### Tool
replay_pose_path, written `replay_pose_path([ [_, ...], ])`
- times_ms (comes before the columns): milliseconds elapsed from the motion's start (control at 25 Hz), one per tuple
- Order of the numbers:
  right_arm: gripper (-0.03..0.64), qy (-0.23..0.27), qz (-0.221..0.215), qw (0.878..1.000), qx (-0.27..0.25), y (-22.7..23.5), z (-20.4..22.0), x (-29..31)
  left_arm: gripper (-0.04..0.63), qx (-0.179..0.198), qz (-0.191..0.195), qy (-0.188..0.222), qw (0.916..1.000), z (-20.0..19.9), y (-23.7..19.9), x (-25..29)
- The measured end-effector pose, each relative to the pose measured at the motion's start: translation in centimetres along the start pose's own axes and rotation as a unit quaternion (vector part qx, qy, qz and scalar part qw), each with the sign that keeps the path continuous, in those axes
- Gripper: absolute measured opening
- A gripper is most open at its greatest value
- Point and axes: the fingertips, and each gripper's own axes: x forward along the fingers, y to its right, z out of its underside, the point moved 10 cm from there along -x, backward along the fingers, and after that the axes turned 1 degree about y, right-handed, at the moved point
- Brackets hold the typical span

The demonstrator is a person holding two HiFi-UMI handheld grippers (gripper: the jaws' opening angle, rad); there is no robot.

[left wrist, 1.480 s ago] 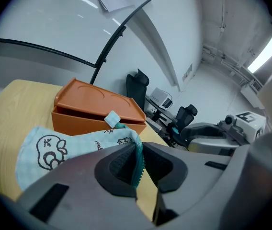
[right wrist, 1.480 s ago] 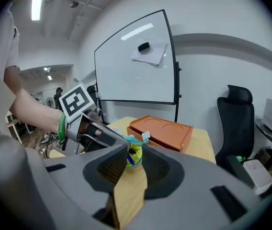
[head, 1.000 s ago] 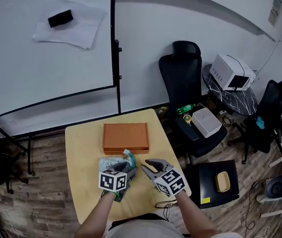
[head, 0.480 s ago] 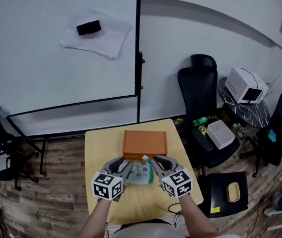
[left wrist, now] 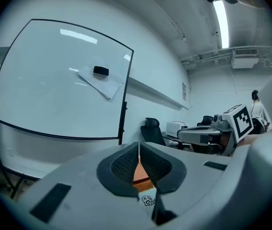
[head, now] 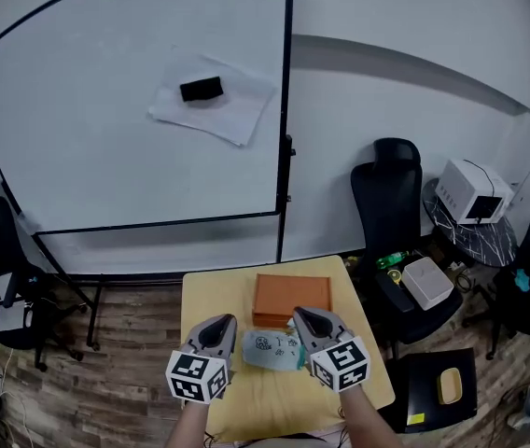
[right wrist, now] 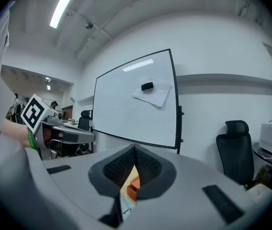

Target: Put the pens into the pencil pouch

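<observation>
While a second ago the left gripper bent down over the pencil pouch with its jaws spread, in the head view we now find the left gripper (head: 219, 324) raised and pointing roughly level toward the whiteboard (head: 125, 129). Its jaws have just been closing, with nothing between them. The right gripper (head: 305, 318) has come up beside it, aimed the same way, its marker cube toward us. The pencil pouch (head: 270, 351) lies flat near the middle of the desk (head: 200, 292), between the two grippers. A second ago it lay further toward the desk's left edge, under the left jaws. Its far side sits just short of the orange box (head: 290, 297), which stands by the desk's far edge. In the left gripper view we see the left gripper (left wrist: 139, 147) with its pads pressed together at the tips, gripping nothing. Through the gap beneath them show the orange box (left wrist: 140, 175) and a printed corner of the pencil pouch (left wrist: 149, 200). In the right gripper view the right gripper (right wrist: 135, 152) is likewise closed and empty, with the orange box (right wrist: 133, 189) and pencil pouch (right wrist: 126, 209) below its pads.
</observation>
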Motion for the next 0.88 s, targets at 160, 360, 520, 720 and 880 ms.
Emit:
replay_pose_path([
  [160, 0.000, 0.002, -0.001, 1.000, 0.013, -0.3, 0.3, 0.2, 0.020, 0.000, -0.005, 0.015, 0.9999, -0.6, -0.3, -1.1],
  [360, 0.000, 0.003, -0.006, 1.000, 0.015, -0.5, 0.2, 0.5, 0.021, -0.002, -0.006, 0.021, 0.9998, -1.0, -1.0, -1.4],
  [520, 0.000, 0.008, -0.013, 1.000, 0.013, -0.7, -0.1, 0.5, 0.020, 0.000, -0.001, 0.024, 0.9997, -1.0, -0.8, -1.4],
  [720, 0.002, 0.014, -0.021, 1.000, 0.010, -1.0, -0.7, 0.6, 0.020, 0.005, -0.001, 0.023, 0.9997, -1.2, -0.8, -1.5],
  [880, 0.002, 0.017, -0.023, 1.000, 0.011, -1.0, -0.8, 0.7, 0.020, 0.009, -0.005, 0.019, 0.9998, -1.1, -1.0, -1.5],
])
